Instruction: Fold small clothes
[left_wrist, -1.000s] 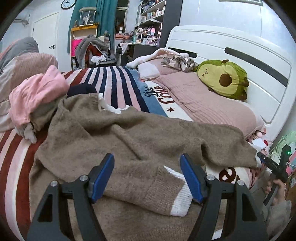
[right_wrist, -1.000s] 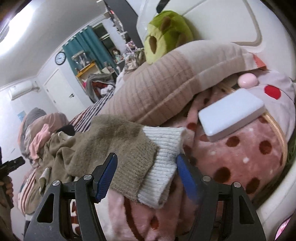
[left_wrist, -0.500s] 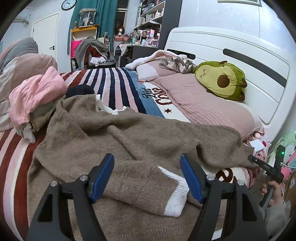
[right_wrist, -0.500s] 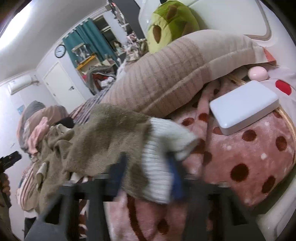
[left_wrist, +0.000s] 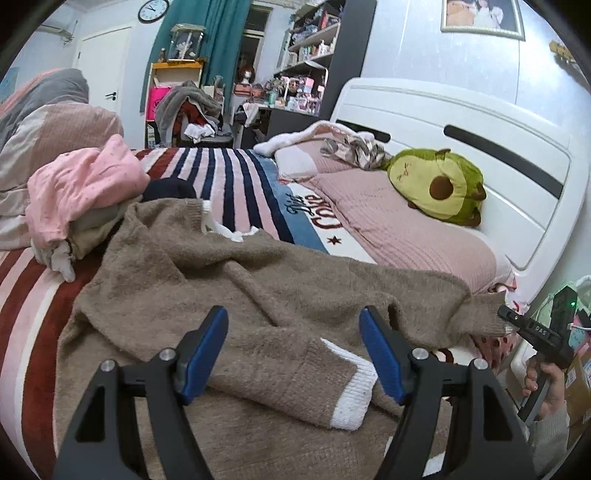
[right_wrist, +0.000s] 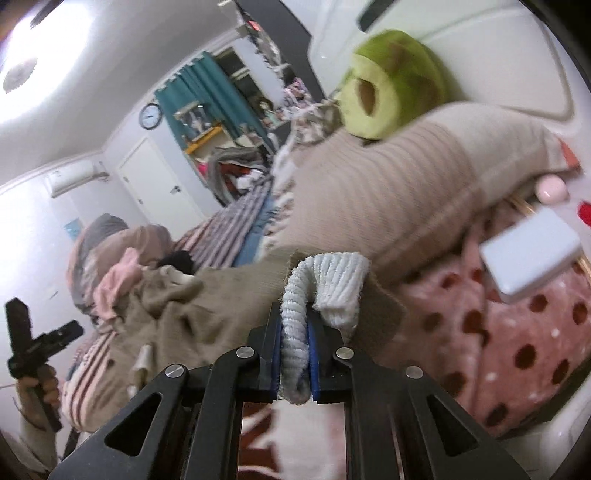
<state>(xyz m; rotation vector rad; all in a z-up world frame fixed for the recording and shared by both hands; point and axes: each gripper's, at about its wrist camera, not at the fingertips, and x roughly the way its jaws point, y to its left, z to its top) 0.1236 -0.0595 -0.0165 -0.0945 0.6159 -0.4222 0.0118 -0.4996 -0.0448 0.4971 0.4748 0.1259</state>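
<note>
A brown knitted sweater (left_wrist: 229, 280) with white cuffs lies spread over the striped bed. My left gripper (left_wrist: 293, 350) hovers open just above one sleeve, whose white cuff (left_wrist: 354, 391) lies between and below its blue pads. In the right wrist view my right gripper (right_wrist: 294, 354) is shut on the other sleeve's white ribbed cuff (right_wrist: 325, 280), lifted off the bedding. From the left wrist view that gripper (left_wrist: 509, 317) shows at the far right, pinching the sleeve end, with a hand (left_wrist: 546, 384) on its handle.
A pile of pink and pale clothes (left_wrist: 81, 192) sits left of the sweater. A pink pillow (left_wrist: 399, 225) and a green avocado plush (left_wrist: 439, 184) lie against the white headboard (left_wrist: 480, 125). A white box (right_wrist: 532, 254) rests on a spotted pink blanket (right_wrist: 517, 332).
My right gripper closed on the white cuff and lifted it, pulling the sleeve taut. The left gripper shifted a little over the near sleeve and stayed open.
</note>
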